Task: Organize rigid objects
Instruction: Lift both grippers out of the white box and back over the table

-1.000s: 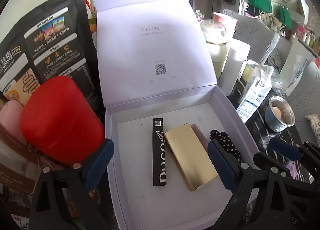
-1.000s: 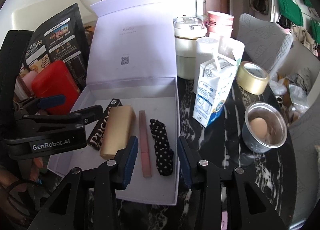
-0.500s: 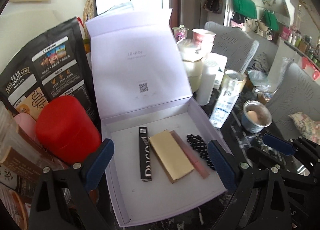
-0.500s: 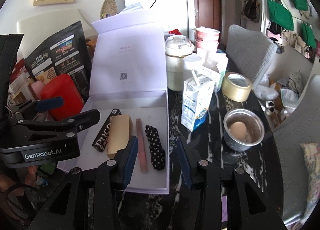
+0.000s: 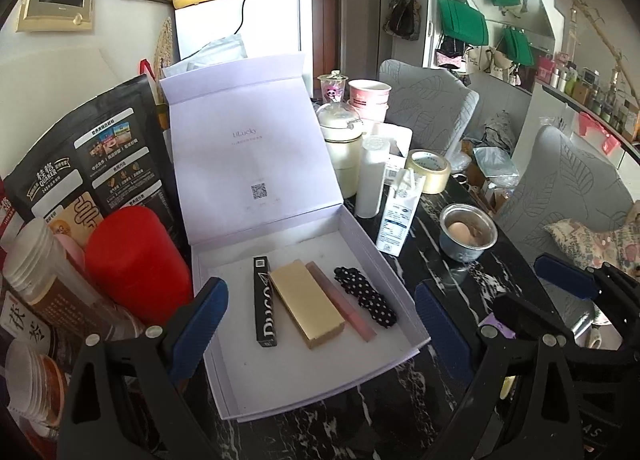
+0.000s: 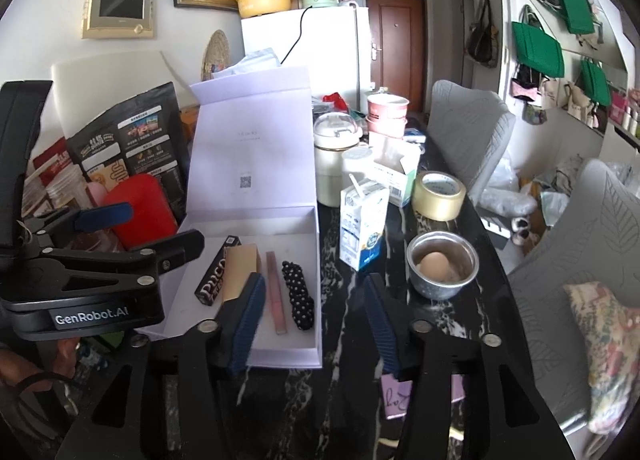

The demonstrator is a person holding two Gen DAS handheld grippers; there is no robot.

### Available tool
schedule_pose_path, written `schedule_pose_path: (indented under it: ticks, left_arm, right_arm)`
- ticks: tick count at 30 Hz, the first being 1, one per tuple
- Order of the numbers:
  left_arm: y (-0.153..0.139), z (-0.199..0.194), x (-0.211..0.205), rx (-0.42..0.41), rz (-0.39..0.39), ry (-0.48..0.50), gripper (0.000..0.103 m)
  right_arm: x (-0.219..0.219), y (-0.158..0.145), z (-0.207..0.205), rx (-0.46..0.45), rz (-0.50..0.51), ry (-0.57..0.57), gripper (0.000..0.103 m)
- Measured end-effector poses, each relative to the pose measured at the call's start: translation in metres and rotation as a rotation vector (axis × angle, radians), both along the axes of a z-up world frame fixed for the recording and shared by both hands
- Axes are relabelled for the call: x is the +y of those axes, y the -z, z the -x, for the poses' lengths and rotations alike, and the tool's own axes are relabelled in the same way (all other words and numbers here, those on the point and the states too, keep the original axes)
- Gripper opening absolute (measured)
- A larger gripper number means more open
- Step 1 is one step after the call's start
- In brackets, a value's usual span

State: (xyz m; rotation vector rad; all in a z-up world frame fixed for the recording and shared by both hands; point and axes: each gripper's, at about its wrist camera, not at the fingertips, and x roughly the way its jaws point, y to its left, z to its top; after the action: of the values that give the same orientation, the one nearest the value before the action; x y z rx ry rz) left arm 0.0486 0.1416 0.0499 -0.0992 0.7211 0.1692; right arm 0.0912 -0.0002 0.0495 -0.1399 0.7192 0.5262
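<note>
A pale lilac gift box [image 5: 360,236] [image 6: 316,260] lies on the dark marble table with its lid standing up. Side by side in it are a black slim carton [image 5: 265,306] [image 6: 216,280], a gold box [image 5: 306,308] [image 6: 240,266], a pink stick [image 5: 340,306] [image 6: 276,292] and a black dotted hair tie [image 5: 366,302] [image 6: 298,296]. My left gripper [image 5: 320,328] hangs open above the box's near side, holding nothing. My right gripper [image 6: 314,324] hovers over the box's right front corner; its jaws are opening and nothing is between them.
A red canister [image 5: 136,260], a black oat bag [image 5: 84,164] and jars crowd the left of the box. To its right stand a milk carton [image 6: 362,228], a tape roll [image 6: 438,196], a metal cup with an egg [image 6: 442,264], a cream pot [image 6: 334,164]. Grey chairs [image 6: 560,260] line the right.
Both grippers have drawn back and up from the box, so it looks smaller and more of the room shows. The right gripper's jaws have widened. The box's contents lie unmoved.
</note>
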Motion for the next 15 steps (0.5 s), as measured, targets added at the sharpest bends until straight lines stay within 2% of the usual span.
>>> schedule_pose_path:
  ticks: [3,15]
  left_arm:
    - [0.000,0.009,-0.006,-0.007,-0.002,0.007,0.096]
    - [0.009,0.034,-0.024,0.009,-0.004,0.012,0.096]
  right_arm:
    - [-0.008,-0.002,0.009,-0.006,-0.001,0.017,0.075]
    - [-0.043,0.000,0.038,0.001,-0.014,0.105,0.080]
